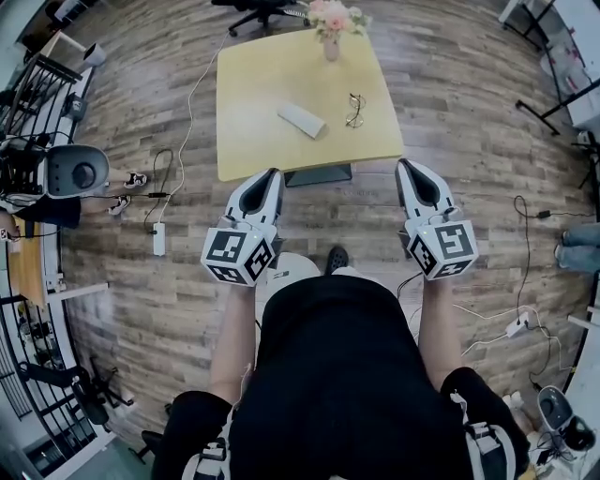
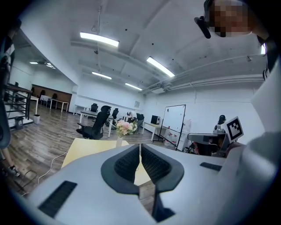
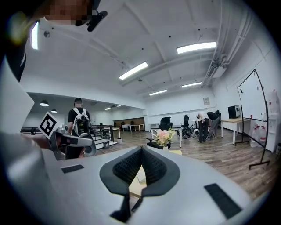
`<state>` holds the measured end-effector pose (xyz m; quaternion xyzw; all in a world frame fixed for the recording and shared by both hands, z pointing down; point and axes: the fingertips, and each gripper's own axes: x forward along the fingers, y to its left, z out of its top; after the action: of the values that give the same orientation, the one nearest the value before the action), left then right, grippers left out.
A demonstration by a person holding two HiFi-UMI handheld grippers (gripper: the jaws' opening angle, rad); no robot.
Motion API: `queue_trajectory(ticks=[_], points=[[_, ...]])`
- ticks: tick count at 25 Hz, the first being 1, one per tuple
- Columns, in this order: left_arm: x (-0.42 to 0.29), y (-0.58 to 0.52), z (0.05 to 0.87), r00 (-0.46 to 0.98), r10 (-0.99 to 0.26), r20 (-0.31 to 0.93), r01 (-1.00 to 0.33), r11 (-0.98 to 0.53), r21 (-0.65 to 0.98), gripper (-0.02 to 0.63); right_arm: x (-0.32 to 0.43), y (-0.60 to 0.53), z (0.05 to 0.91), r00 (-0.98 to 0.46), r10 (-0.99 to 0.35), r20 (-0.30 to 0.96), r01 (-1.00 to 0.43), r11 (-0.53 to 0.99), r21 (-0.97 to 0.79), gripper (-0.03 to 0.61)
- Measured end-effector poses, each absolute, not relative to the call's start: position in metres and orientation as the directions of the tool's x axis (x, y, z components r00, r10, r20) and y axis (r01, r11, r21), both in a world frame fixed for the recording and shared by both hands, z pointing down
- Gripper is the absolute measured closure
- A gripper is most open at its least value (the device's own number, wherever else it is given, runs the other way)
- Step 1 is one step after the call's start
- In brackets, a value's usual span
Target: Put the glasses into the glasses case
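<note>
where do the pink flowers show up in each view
Head view: flowers top centre, on the yellow table's far edge.
Left gripper view: near the middle, slightly left.
Right gripper view: near the middle, slightly right.
Shared landmark: the yellow table beneath them.

Tabletop: the pale yellow rectangular tabletop (image 1: 272, 141) looked smooth and matt.
Floor: the brown plank floor (image 1: 450, 112) showed wood grain with a faint sheen.
Glasses: the thin-rimmed glasses (image 1: 355, 110) looked like dark wire metal.
Case: the pale grey oblong glasses case (image 1: 302, 120) looked matt.
Grippers: the left gripper (image 1: 273, 174) and right gripper (image 1: 405, 165) had smooth grey plastic shells; their black pads (image 2: 127, 163) were ribbed, rubbery.
</note>
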<state>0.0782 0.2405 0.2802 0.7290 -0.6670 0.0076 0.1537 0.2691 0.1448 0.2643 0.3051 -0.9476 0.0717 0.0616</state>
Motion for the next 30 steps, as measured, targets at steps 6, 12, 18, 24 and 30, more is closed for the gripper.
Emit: queue_trajectory(ticks=[6,12,18,24,30], points=[[0.073,0.246,0.288,0.078,-0.971,0.227,-0.974,-0.026,0.223,0.583,0.267,0.147,0.271,-0.815,-0.553,0.170,-0.574,0.810,-0.116,0.561],[0.065,0.251,0.297,0.074,-0.966,0.249,-0.975,-0.017,0.222,0.583,0.257,0.149,0.282,-0.824,-0.537,0.181,-0.561,0.818,-0.127,0.561],[0.048,0.244,0.306,0.075,-0.960,0.270,-0.974,-0.012,0.226,0.583,0.241,0.142,0.290,-0.824,-0.532,0.193,-0.561,0.815,-0.148,0.561],[0.028,0.215,0.314,0.094,-0.956,0.278,-0.970,-0.025,0.241,0.583,0.219,0.119,0.297,-0.817,-0.534,0.216,-0.567,0.811,-0.141,0.561],[0.007,0.178,0.320,0.120,-0.948,0.295,-0.966,-0.043,0.253,0.583,0.190,0.083,0.298,-0.814,-0.532,0.231,-0.569,0.810,-0.140,0.561]])
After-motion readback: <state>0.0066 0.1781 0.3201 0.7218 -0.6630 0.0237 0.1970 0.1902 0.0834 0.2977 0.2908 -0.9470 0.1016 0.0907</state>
